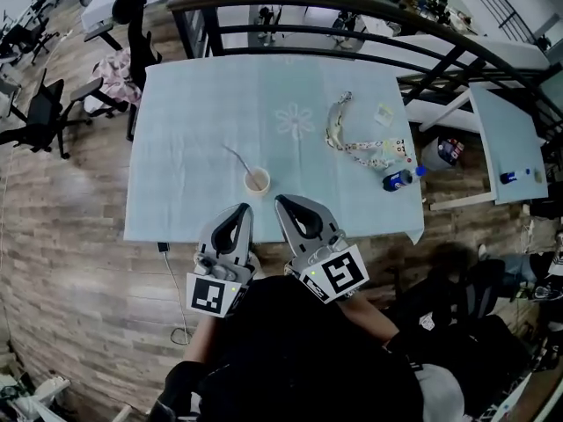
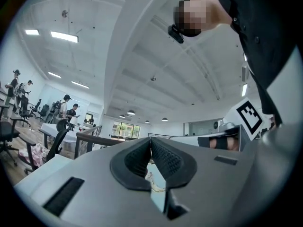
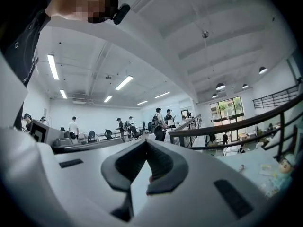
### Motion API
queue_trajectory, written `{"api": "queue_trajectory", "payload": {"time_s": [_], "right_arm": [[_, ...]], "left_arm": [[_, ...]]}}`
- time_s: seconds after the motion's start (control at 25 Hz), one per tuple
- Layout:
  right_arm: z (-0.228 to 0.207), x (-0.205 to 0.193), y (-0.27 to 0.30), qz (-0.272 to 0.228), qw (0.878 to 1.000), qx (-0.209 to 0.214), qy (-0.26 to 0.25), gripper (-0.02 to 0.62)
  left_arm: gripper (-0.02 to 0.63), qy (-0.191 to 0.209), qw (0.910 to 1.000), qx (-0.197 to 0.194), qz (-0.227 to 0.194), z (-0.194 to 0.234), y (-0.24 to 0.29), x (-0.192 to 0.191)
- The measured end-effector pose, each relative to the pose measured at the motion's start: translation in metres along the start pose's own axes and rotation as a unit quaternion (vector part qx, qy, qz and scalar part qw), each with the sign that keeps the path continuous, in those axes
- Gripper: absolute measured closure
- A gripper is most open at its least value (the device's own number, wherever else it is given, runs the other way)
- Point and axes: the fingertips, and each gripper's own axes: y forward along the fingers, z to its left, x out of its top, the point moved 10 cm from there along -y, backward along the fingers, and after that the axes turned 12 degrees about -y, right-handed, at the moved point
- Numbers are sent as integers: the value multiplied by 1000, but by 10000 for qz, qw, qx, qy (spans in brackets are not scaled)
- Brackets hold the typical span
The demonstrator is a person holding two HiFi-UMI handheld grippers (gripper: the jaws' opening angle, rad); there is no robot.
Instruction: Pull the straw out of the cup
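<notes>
A small paper cup [image 1: 256, 181] stands upright on the pale blue table [image 1: 193, 112], near its front edge. A thin clear straw [image 1: 235, 156] leans out of the cup toward the upper left. My left gripper [image 1: 242, 208] hovers at the table's front edge, just below and left of the cup, its jaws shut with nothing held. My right gripper [image 1: 281, 201] is beside it, just below and right of the cup, also shut and empty. In the left gripper view the left gripper [image 2: 150, 141] shows its tips meeting. The right gripper [image 3: 146, 142] looks the same in its own view.
A patterned lanyard [image 1: 354, 139] lies at the table's right, with a blue-capped bottle [image 1: 398, 180] near the right front corner. A dark railing [image 1: 352, 11] runs behind the table. Office chairs [image 1: 48, 104] stand to the left, and a cable [image 1: 176, 280] hangs at the front.
</notes>
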Motion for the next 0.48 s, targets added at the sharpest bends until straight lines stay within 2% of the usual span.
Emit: {"api": "queue_trajectory", "payload": {"time_s": [0.24, 0.48], "right_arm": [[7, -2, 34, 114, 9992, -393, -33, 586], [14, -6, 61, 321, 9965, -767, -68, 586]], "left_arm": [[592, -99, 9992, -350, 136, 43, 13, 9], [592, -209, 9961, -853, 8, 77, 34, 21]]}}
